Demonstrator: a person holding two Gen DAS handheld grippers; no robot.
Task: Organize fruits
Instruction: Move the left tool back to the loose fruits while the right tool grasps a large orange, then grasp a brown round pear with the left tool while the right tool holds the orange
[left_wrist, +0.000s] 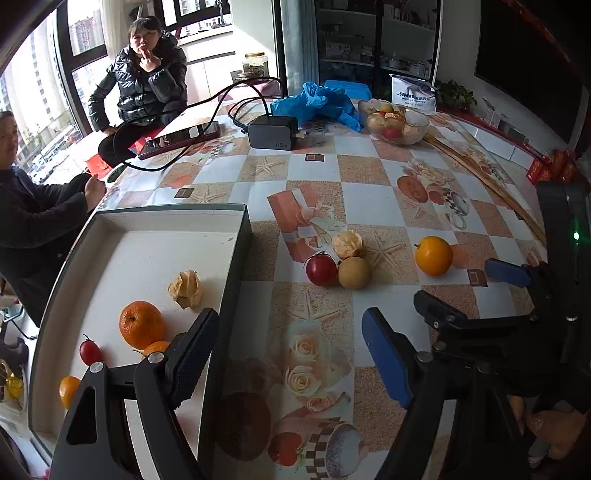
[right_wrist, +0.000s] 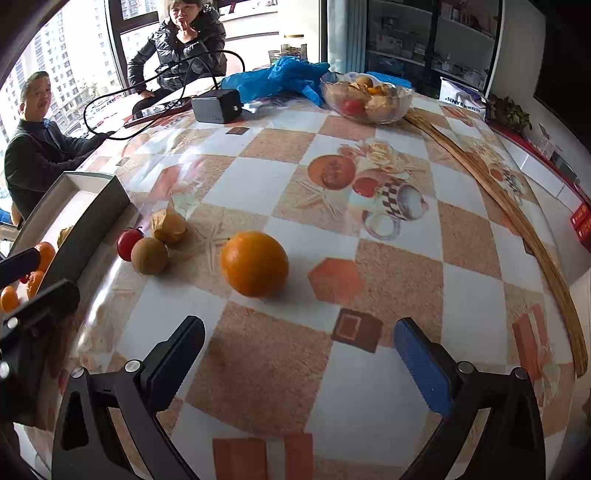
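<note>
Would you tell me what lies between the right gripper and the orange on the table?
Nothing: in the right wrist view, only bare tablecloth separates the open right gripper from the orange.

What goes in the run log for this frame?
left gripper: open, empty | right gripper: open, facing orange | box: partly filled | three fruits beside box

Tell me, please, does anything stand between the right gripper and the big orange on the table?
Nothing visible does. The right gripper is open, and only bare tablecloth lies between its fingers and the orange. The small red fruit, the brown round fruit and the husked fruit lie off to the orange's left, apart from it.
</note>
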